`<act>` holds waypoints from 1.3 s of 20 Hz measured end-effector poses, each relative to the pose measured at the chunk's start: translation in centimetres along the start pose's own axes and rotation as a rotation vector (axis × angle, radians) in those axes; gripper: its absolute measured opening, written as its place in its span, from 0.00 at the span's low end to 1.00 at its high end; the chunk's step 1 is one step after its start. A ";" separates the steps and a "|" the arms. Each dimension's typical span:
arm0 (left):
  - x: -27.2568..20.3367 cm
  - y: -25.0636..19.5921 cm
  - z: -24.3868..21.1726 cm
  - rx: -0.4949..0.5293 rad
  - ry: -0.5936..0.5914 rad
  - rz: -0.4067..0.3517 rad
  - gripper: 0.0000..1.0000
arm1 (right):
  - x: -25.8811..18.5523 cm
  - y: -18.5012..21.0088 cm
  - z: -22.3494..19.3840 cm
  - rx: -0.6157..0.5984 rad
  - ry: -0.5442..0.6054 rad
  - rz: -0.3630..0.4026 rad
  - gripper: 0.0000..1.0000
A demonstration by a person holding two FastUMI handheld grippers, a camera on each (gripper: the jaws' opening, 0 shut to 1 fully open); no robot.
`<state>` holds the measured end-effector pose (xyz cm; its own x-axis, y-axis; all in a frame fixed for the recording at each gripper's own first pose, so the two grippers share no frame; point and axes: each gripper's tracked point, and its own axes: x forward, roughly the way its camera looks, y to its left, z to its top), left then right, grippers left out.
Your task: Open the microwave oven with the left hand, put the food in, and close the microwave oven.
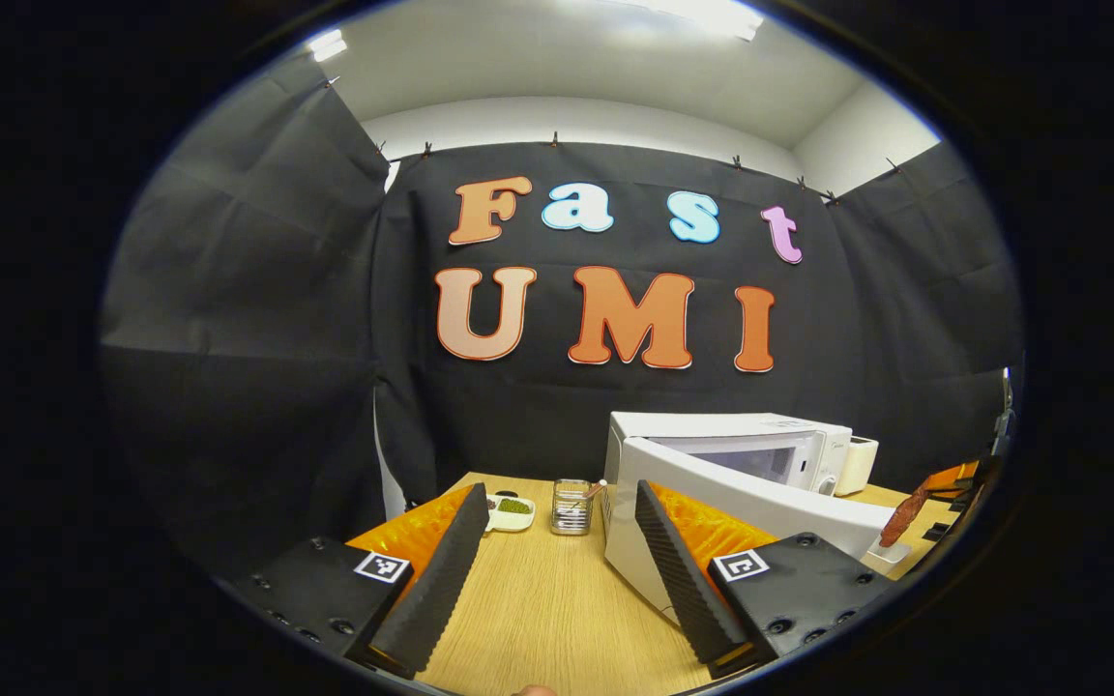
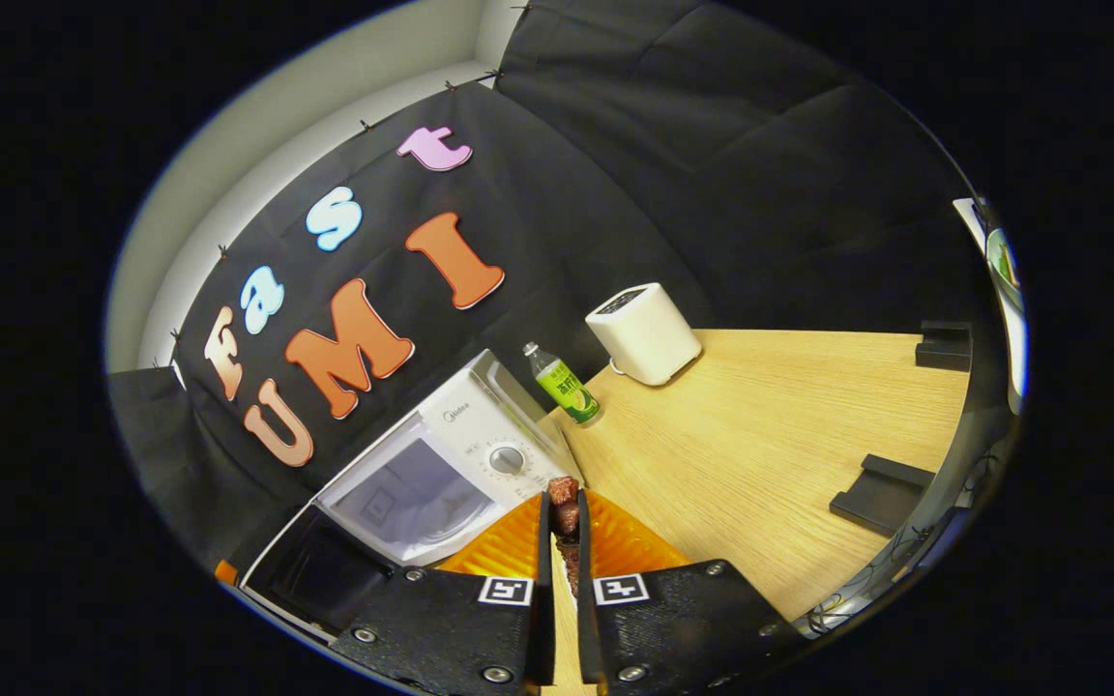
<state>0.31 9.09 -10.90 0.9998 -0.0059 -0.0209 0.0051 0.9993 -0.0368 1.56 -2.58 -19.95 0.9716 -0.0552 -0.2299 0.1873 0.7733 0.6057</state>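
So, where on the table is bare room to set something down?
Bare wood lies between the white toaster, the green bottle and the two black blocks. It is crowded by the microwave door, the glass jar and the small dish.

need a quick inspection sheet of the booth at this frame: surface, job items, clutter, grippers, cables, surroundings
Surface: light wooden table, bare in its middle.
Job's things: white microwave with its door swung open; a reddish-brown piece of food held in the right gripper.
Clutter: green-labelled bottle and white toaster-like box beside the microwave; glass jar and small white dish on the table's far side; two black blocks near the edge.
Grippers: left gripper open, fingers apart and holding nothing; right gripper shut on the food.
Cables: what may be wires at the table edge, too dark to tell.
Surroundings: black cloth walls, white ceiling with lights.
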 end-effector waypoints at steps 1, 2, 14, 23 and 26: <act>0.1 0.1 0.0 -0.004 0.002 0.002 0.95 | 0.1 0.8 0.2 0.016 -0.005 0.017 0.09; 0.1 0.0 0.1 -0.006 0.002 0.002 0.95 | 0.2 1.9 0.2 0.032 -0.008 0.037 0.08; 0.6 1.3 -1.4 -0.012 0.040 0.031 0.96 | 5.7 13.3 -5.5 0.172 0.057 0.209 0.08; 1.0 1.6 -1.3 -0.025 0.040 0.019 0.95 | 12.3 19.6 -9.3 0.207 0.016 0.273 0.08; 1.0 1.3 -1.7 -0.033 0.044 0.006 0.98 | 14.6 20.9 -11.0 0.237 0.033 0.284 0.08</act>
<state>1.26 10.35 -12.70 0.9978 -0.0023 -0.0655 -0.0023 0.9976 -0.0697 18.12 19.74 -19.06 0.9852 0.1638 -0.0494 -0.0571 0.5870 0.8076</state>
